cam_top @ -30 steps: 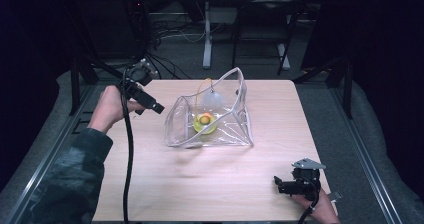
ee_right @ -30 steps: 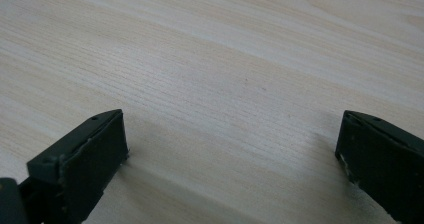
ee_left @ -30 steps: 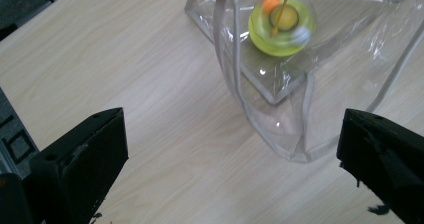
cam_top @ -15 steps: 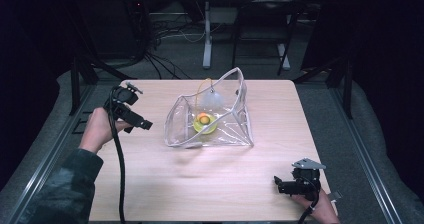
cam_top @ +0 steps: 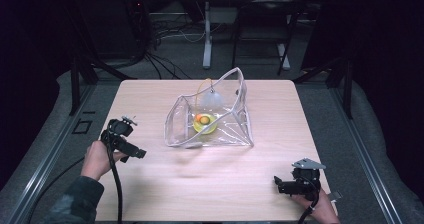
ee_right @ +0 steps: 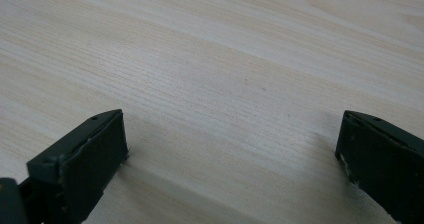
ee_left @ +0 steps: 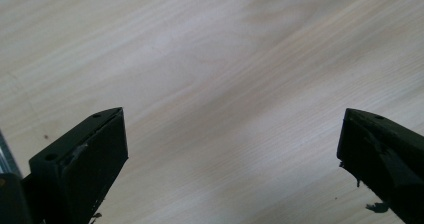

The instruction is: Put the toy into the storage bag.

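So both claws are parked wide open with nothing in them, clear bag sitting out in the middle.

Left gripper (cam_top: 141,154) is near the table's (cam_top: 215,194) left edge, jaws spread far apart over bare wood in its own view, gripping nothing. The clear plastic bag (cam_top: 210,119) is well off to its right and a bit farther back, standing open with a yellow bowl (cam_top: 205,124) and something orange inside. Right gripper (cam_top: 276,182) rests at the near right corner, jaws just as wide, also empty; the bag is well apart from it, up and to its left.
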### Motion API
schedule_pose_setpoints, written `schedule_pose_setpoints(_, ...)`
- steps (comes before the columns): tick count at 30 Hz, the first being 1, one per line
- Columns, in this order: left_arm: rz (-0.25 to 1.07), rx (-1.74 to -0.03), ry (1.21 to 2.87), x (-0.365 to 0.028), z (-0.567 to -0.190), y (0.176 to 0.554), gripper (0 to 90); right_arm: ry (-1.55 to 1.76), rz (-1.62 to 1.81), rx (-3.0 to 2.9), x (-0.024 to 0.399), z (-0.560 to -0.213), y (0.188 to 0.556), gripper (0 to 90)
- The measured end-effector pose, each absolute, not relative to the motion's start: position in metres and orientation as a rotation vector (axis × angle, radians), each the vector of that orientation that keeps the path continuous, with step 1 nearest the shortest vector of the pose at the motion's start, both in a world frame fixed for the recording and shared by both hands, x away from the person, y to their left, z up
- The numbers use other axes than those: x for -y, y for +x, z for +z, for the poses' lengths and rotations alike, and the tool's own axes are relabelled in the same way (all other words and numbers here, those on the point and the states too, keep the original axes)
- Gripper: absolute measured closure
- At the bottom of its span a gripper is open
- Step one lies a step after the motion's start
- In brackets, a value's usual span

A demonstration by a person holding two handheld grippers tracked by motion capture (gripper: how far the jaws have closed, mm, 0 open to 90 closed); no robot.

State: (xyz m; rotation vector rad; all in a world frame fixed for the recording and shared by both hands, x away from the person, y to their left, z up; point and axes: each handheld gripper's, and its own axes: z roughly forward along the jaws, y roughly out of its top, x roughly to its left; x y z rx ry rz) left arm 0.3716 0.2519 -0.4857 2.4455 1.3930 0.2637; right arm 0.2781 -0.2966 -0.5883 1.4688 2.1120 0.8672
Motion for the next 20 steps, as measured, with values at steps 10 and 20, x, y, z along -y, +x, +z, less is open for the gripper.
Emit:
schedule_pose_setpoints(10,0.225,-1.411,2.387,-0.257,-0.521,0.353,0.0,1.469,0.868,-2.113,0.297,-0.588,0.278,0.0)
schedule_pose_setpoints(20,0.241,-1.413,2.351,-0.257,-0.540,0.338,0.0,1.469,0.869,-2.111,0.296,-0.588,0.278,0.0)
